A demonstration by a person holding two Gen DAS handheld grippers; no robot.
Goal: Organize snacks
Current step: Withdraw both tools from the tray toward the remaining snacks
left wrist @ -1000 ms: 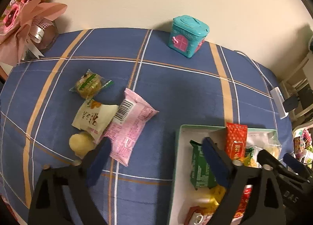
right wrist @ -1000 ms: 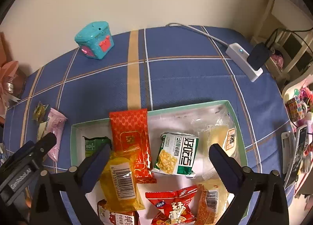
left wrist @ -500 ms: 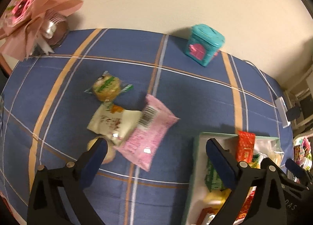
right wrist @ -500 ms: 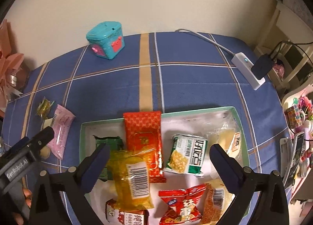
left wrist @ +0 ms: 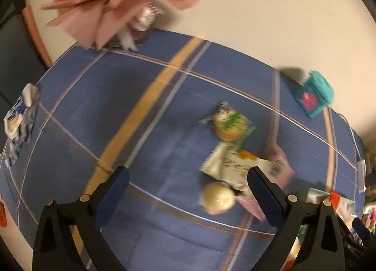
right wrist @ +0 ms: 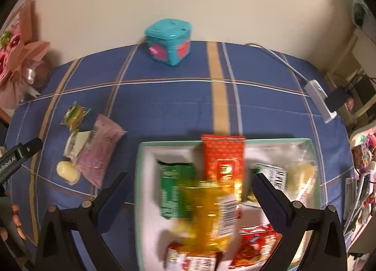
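Loose snacks lie in a cluster on the blue plaid tablecloth: a round green-labelled cookie, a white packet, a pale round bun and a pink packet. My left gripper hangs open above the cloth just left of the bun, with nothing between its fingers. The same cluster shows at the left of the right wrist view, with the pink packet largest. My right gripper is open over the green-rimmed white tray, which holds a green packet, a red packet, a yellow packet and several others.
A teal toy box stands at the table's far edge by the wall. A pink bouquet sits at the far left corner. A white power strip and cable lie at the right edge. Crumpled blue-white packaging lies at the left edge.
The left gripper has swung left, so the snack cluster now sits right of centre and the tray is almost out of its view. The right gripper's view shifted left over the tray.
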